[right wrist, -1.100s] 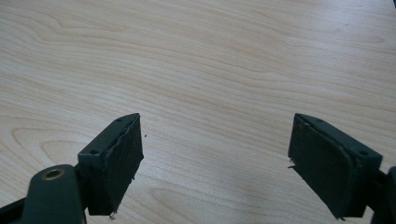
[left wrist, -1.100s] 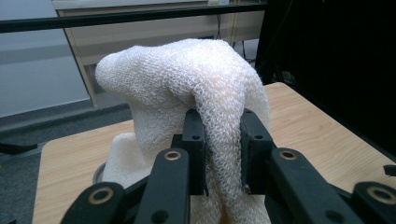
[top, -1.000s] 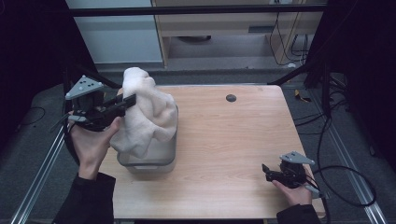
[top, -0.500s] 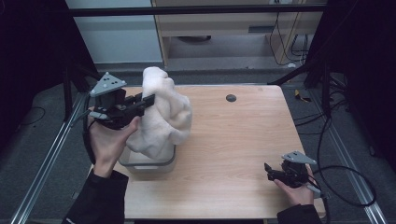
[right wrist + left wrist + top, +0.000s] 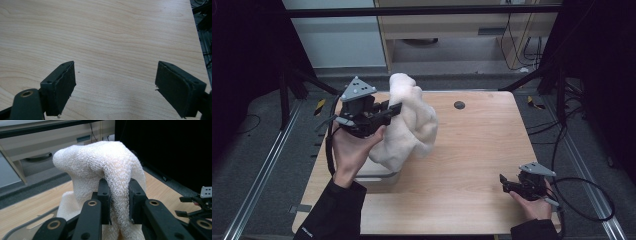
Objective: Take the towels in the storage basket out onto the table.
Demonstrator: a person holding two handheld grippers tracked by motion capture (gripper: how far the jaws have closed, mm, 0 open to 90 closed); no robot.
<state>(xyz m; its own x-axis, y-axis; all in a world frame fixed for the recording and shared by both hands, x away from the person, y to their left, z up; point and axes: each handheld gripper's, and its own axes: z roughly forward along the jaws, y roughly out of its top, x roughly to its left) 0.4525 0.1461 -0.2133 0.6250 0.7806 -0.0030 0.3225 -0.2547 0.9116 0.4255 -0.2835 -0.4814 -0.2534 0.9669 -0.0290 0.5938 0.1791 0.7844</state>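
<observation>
A white knitted cloth hangs bunched from my left gripper, above and to the right of a pale grey bin at the table's left. In the left gripper view the two black jaws pinch a thick fold of the cloth, so that left gripper is shut on it. The cloth's lower end still drapes down toward the bin. My right gripper rests low by the table's front right corner. Its jaws stand wide open over bare wood, and nothing lies between them in the right gripper view.
The wooden table has a small dark round spot near its far edge. Metal rails and cables run along the floor on both sides. A low cabinet stands beyond the table.
My left gripper has carried the cloth to the right, pulling it away from over the bin toward the table's middle. The right hand has stayed where it was.
</observation>
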